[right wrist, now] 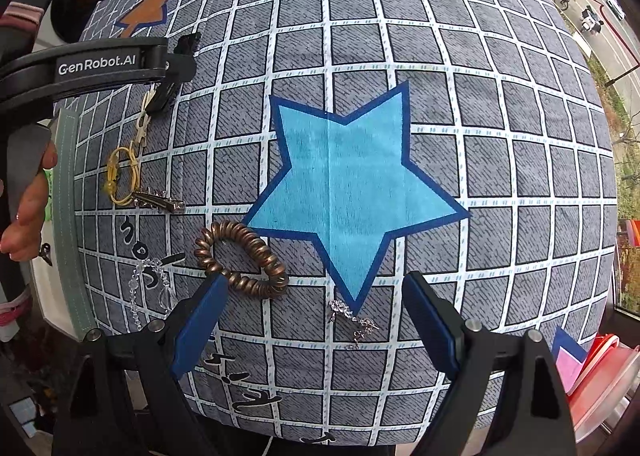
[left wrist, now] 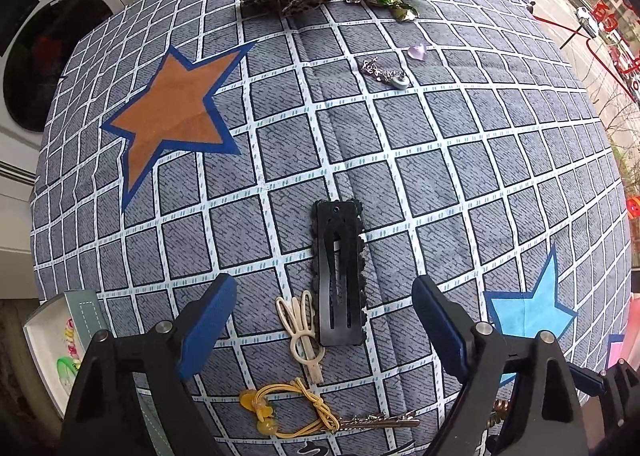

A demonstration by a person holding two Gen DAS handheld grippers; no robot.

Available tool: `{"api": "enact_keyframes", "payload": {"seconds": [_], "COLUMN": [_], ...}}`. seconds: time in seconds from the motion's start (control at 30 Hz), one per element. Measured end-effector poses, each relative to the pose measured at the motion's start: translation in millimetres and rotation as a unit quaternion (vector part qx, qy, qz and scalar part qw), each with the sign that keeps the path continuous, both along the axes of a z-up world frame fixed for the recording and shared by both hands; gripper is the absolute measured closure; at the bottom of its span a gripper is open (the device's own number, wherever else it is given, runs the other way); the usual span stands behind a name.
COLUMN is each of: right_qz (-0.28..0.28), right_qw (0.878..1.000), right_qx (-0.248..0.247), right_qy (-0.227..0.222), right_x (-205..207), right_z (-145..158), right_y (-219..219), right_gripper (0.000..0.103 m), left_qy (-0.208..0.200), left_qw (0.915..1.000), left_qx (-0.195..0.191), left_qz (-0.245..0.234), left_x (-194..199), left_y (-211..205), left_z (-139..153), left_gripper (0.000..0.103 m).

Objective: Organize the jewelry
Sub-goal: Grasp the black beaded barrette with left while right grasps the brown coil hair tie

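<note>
Left gripper (left wrist: 324,332): my fingers spread, nothing gripped; black snap hair clip (left wrist: 339,276) lies on the table between them, cream clip (left wrist: 302,326) alongside. Right gripper (right wrist: 314,330): fingers released; silver earring (right wrist: 352,320) between them, bronze coil hair tie (right wrist: 244,260) by the left finger.

On the bench (left wrist: 440,175), a hair clip (left wrist: 339,276) lies beside a bunny clip (left wrist: 300,330) (touching), hair tie (left wrist: 292,412) nearer.
</note>
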State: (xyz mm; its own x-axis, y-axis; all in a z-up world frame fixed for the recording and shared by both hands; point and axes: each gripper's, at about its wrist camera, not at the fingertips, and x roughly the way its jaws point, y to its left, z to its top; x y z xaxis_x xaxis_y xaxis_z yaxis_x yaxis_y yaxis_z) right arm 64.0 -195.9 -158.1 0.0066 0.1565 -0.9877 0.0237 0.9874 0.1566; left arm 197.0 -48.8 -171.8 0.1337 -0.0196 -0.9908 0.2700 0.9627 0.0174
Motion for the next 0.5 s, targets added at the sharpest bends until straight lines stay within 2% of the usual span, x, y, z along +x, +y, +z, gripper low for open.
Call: {"api": "enact_keyframes", "payload": {"seconds": [0.1,0.17,0.2,0.33,0.4,0.5], "right_qz": [0.013,0.018,0.021,0.029,0.039,0.059], "right_qw": [1.000,1.000,1.000,0.999,0.999,0.997], "right_qx": [-0.005,-0.008,-0.011,-0.020,-0.030,-0.050], "right_qy": [-0.002,-0.003,-0.004,-0.001,-0.009,-0.019], "right_x": [6.6,11.9,13.4,16.2,16.5,16.8], "right_z": [-2.9,-6.5,-8.1,-15.6,-16.8,-19.4], "right_y": [14.2,28.2,32.4,45.8,53.5,71.1], "right_gripper": [0.013,0.014,0.014,0.025,0.026,0.033], "left_qy": [0.004,0.012,0.017,0.012,0.011,0.010], "left_qw": [1.0000,0.9999,0.9998,0.9999,0.9999,0.9999], "left_qx": [-0.001,0.003,0.003,-0.004,-0.005,-0.008], "left_qz": [-0.004,-0.007,-0.007,-0.006,-0.007,-0.008], "left_x": [4.0,9.2,10.7,14.6,8.6,7.6], "left_y": [-1.9,-4.9,-5.2,-2.8,-4.9,-10.3], "left_z": [-5.7,-12.6,-16.7,-20.5,-23.3,-26.0], "left_gripper": [0.009,0.020,0.020,0.020,0.020,0.024]}}
